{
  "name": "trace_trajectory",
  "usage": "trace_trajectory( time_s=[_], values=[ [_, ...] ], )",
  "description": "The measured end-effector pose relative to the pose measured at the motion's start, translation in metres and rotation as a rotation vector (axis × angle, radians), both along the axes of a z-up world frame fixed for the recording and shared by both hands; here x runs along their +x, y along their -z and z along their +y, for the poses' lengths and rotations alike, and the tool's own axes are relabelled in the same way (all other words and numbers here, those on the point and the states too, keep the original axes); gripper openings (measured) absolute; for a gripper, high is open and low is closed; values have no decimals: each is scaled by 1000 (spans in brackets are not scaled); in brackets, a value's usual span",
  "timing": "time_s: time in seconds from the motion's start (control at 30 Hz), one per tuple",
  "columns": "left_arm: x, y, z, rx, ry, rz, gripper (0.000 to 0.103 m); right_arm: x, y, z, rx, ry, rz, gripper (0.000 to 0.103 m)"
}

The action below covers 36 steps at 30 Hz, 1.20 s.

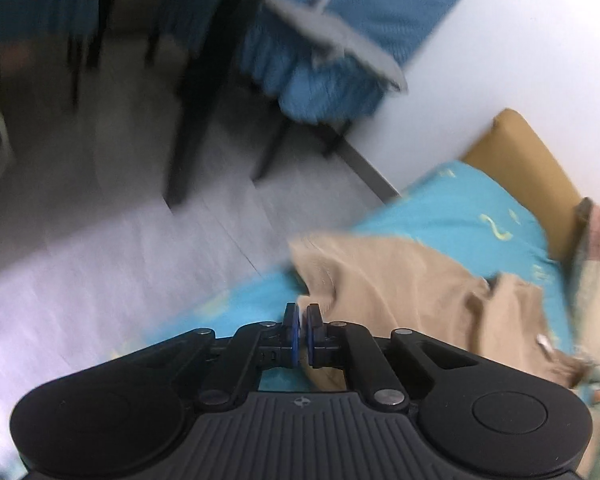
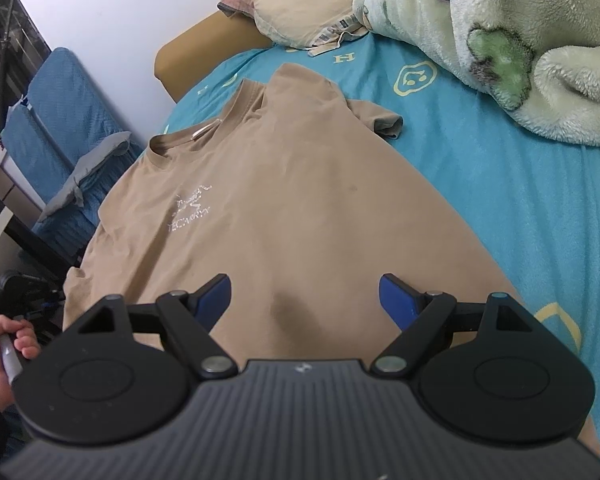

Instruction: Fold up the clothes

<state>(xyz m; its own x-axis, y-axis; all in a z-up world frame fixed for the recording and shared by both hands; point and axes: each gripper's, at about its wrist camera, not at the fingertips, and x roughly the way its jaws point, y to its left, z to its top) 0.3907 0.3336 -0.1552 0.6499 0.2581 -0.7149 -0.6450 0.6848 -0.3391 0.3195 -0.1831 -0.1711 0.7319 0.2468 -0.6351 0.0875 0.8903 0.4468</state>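
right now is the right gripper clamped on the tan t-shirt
No, the right gripper has its jaws spread wide above the tan t-shirt, with no fabric pinched between the blue pads.

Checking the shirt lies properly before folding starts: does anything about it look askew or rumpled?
Mostly flat, logo up, on the blue sheet. The tan T-shirt has its far sleeve bunched and curled under, and its near-left edge is rumpled at the bed's side.

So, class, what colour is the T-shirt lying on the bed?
Tan, with a small pale chest print. The T-shirt shows best in the right wrist view.
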Motion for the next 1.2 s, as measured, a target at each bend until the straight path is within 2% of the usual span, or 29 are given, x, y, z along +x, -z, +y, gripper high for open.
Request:
trace_trajectory(
  time_s=[0.1, 0.13, 0.17, 0.27, 0.3, 0.37, 0.43, 0.53, 0.6, 0.63, 0.73, 0.83, 0.9, 1.07, 1.2],
  values=[
    [-2, -17, -2, 192, -38, 36, 4, -2, -3, -1, 3, 5, -14, 83],
    [0, -18, -5, 240, -11, 60, 4, -2, -4, -1, 3, 4, -20, 83],
    [2, -16, -6, 253, 15, 86, 4, -3, -5, -1, 2, 2, -24, 83],
    [-6, -12, -4, 160, 27, 105, 6, -3, -6, 0, -9, -3, -33, 83],
    [-11, -12, -5, 152, 38, 110, 7, -3, -7, 1, -15, -4, -36, 83],
    [-26, -20, -17, 168, 93, 152, 15, -3, -8, 2, -22, -5, -40, 83],
    [-47, -28, -29, 166, 153, 190, 35, -4, -10, 2, -21, -7, -45, 83],
    [-98, -44, -50, 86, 231, 207, 52, -6, -14, 4, -26, -19, -62, 83],
    [-138, -51, -65, 15, 290, 256, 53, -10, -18, 6, -44, -30, -81, 83],
    [-158, -54, -73, -26, 311, 285, 56, -13, -20, 6, -52, -34, -89, 83],
    [-210, -57, -93, -168, 317, 347, 61, -20, -25, 5, -66, -42, -107, 83],
    [-244, -59, -108, -242, 329, 391, 65, -30, -30, 4, -86, -43, -117, 83],
    [-258, -60, -120, -248, 335, 419, 71, -39, -32, 3, -110, -45, -121, 83],
    [-271, -58, -147, -227, 355, 474, 72, -63, -39, -2, -174, -47, -118, 83],
    [-274, -57, -167, -134, 404, 510, 69, -81, -45, -10, -168, -30, -100, 83]
  ],
)
